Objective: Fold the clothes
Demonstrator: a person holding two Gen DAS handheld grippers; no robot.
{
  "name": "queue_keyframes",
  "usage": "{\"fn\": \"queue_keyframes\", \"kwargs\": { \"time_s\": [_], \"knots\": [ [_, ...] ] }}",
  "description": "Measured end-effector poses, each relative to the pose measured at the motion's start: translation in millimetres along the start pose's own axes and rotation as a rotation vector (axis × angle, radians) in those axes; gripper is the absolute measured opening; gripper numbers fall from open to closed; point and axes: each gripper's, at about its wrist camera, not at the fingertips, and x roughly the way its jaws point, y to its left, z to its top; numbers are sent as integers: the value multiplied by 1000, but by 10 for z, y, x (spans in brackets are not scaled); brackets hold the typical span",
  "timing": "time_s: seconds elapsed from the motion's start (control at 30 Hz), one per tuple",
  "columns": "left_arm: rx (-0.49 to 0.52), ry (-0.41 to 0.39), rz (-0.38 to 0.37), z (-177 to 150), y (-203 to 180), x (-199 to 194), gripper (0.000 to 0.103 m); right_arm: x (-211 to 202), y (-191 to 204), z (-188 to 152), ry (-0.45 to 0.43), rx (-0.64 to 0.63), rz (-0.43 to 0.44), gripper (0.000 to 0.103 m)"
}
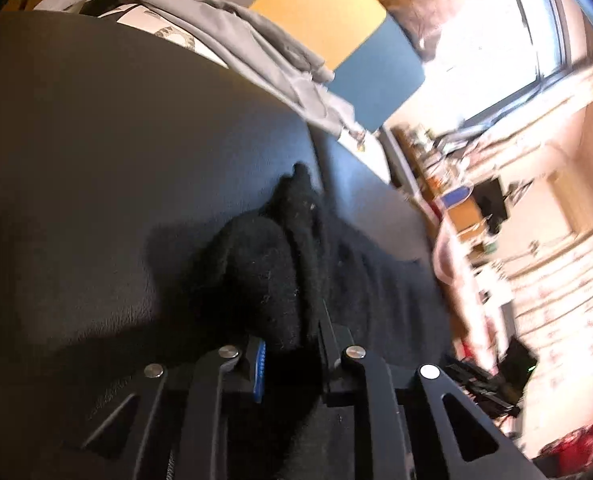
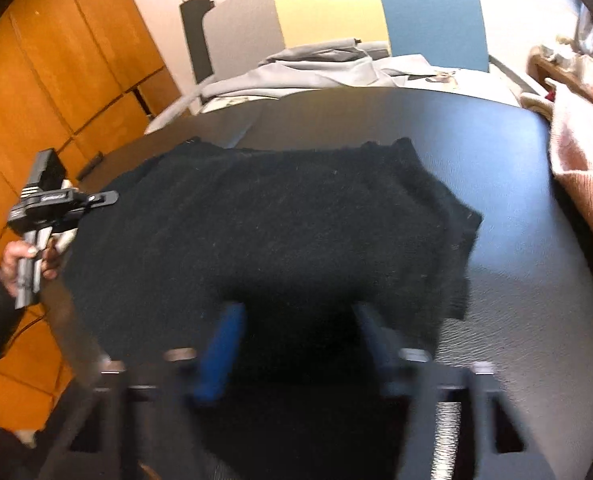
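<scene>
- The black table [image 2: 516,208] has a dark, leather-like surface and fills most of both views; all places below are given from it.
- A black knitted garment [image 2: 264,232] lies spread flat on the middle of the table. In the left wrist view one part of it [image 1: 264,264] is bunched up and lifted from the table top.
- Behind the far edge of the table stands a panel in grey, yellow and blue [image 2: 336,4]. In front of this panel, at the far edge, lies a heap of grey clothes [image 2: 316,64].
- At the right edge of the table a pink knitted cloth [image 2: 584,176] hangs over the side.
- Past the left edge of the table there are orange wooden cabinets [image 2: 56,80].
- The right gripper [image 2: 296,320] is above the near edge of the table, over the near hem of the black garment. Its fingers are wide apart, one with a blue pad [image 2: 220,352], and nothing is between them. The picture is blurred here, so I cannot tell if they touch the cloth.
- The left gripper [image 1: 292,344] is at the left edge of the table. Its fingers are narrow, and they pinch the bunched fold of the black garment.
- A hand [image 2: 20,260] in a dark sleeve holds the handle of the left gripper, just beside the left edge of the table.
</scene>
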Motion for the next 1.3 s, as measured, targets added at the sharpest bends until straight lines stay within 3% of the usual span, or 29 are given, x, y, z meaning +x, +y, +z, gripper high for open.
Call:
{"fn": "queue_keyframes", "kwargs": {
  "time_s": [0.37,0.57,0.7,0.93,1.3],
  "knots": [
    [18,-12,51,155,-98,-330,16,155,31,150,109,-220,11,30],
    [16,-6,64,213,-130,-353,15,171,-35,218,98,-253,12,30],
    [-48,-9,-30,186,-182,-374,15,352,-107,192,149,-236,25,32],
    [-76,-35,-212,94,-682,-459,14,383,-237,154,128,-158,72,32],
    [-73,-11,-283,46,-1853,61,13,337,-360,-17,52,-99,119,32]
  ]
}}
